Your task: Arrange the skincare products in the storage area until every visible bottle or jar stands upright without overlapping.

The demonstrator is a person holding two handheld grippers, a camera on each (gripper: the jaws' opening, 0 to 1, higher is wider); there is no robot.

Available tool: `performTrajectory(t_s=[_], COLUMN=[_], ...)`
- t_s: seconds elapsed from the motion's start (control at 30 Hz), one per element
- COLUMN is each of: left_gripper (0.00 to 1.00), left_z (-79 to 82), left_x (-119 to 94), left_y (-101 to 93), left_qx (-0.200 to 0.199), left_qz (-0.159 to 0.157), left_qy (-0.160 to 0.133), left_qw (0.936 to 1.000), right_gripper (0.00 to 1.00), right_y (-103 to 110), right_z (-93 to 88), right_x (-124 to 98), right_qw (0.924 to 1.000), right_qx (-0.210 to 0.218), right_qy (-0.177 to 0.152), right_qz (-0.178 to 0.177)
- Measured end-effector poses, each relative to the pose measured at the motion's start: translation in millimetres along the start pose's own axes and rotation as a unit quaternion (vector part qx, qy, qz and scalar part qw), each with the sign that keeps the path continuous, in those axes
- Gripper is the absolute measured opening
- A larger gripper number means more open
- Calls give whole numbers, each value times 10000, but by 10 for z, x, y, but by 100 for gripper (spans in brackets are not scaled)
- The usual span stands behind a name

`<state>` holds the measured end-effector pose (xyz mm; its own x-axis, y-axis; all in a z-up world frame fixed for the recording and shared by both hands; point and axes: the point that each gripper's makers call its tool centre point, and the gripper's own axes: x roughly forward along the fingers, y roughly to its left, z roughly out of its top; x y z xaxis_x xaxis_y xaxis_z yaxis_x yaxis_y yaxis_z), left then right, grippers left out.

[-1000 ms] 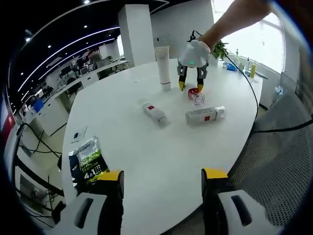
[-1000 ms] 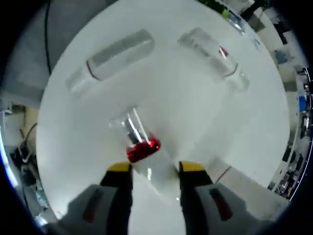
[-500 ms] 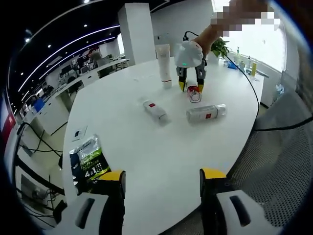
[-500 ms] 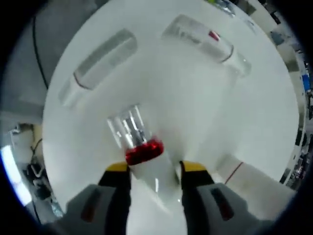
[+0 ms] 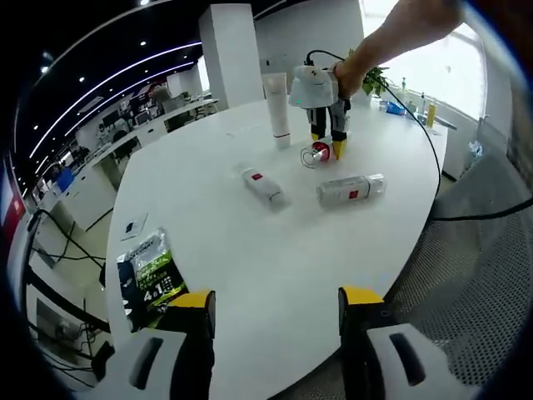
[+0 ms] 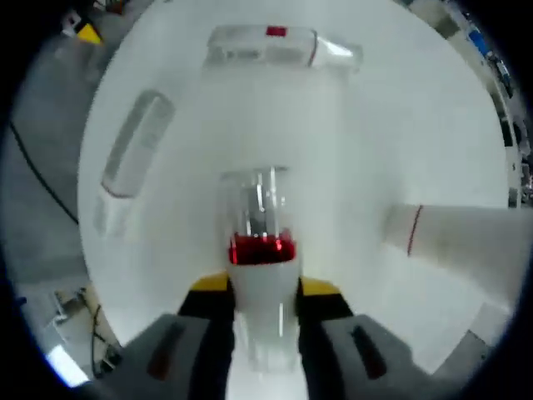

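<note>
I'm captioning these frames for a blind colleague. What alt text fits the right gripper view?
The right gripper is shut on a white bottle with a red band and clear cap, held over a white table. Two more bottles lie on their sides beyond it, one at the top and one on the left, and a white tube enters from the right.

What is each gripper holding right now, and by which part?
The right gripper grips the white bottle with red band and clear cap by its white body, below the band. The left gripper holds nothing, jaws open.
</note>
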<state>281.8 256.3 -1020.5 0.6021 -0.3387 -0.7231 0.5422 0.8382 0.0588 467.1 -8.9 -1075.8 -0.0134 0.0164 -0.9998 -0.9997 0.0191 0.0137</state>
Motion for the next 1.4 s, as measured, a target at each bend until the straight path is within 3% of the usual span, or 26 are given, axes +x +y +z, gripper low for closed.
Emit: performTrajectory(t_s=[0.1,0.2,0.33,0.5,0.67,0.73,0.83,0.9,0.93,0.97,1.03,1.1,1.13,1.3,1.33,1.4], left_gripper=[61,61,61,61,61,61,61,61,61,61,62,65,65,68,68,72], left_z=[-3,7,8,1,-8,-6,-20,-17,5,9,9,64,70,96,100,116], left_x=[-6,-12,-10,-6,-5,-6,5,0,-8,-10,-8,-24,-26,-22,-24,-25], left_y=[20,31,23,2,18,19,-16,-22,-14,-14,-8,-1,-5,-56,-58,-74], left_qx=[-53,-83,-67,-9,-22,-23,2,8,-61,-74,-39,-56,-113,-216,-227,-332], left_qz=[51,73,54,15,42,49,-35,-33,-29,-34,-18,7,-16,-158,-160,-203], left_qy=[-11,-38,-37,-2,20,14,62,42,-4,-19,-15,-164,-187,-258,-263,-296], left_qw=[10000,9999,10000,10000,10000,10000,10000,10000,10000,10000,10000,9999,9998,9993,9993,9988], right_gripper=[25,25,25,25,25,25,25,25,25,25,25,25,25,25,25,25], right_y=[75,128,95,83,114,133,186,223,257,270,288,302,317,458,523,621], right_z=[14,60,141,150,58,45,3,-19,-41,-50,-67,-69,-59,13,40,75], right_x=[-48,-104,-254,-402,-483,-515,-638,-681,-752,-787,-894,-1041,-1143,-1547,-1645,-1740], right_qw=[9991,9950,9829,9604,9316,9260,8997,8913,8756,8685,8454,8159,7955,7343,7183,7048], right_qx=[392,807,1420,2107,2755,2830,3184,3292,3486,3557,3786,4021,4168,4341,4367,4347], right_qy=[-180,-558,-1159,-1812,-2368,-2497,-2985,-3119,-3344,-3452,-3767,-4152,-4398,-5215,-5413,-5605], right_qz=[55,177,179,187,151,130,51,46,4,-7,-53,-117,-124,-207,-172,-126])
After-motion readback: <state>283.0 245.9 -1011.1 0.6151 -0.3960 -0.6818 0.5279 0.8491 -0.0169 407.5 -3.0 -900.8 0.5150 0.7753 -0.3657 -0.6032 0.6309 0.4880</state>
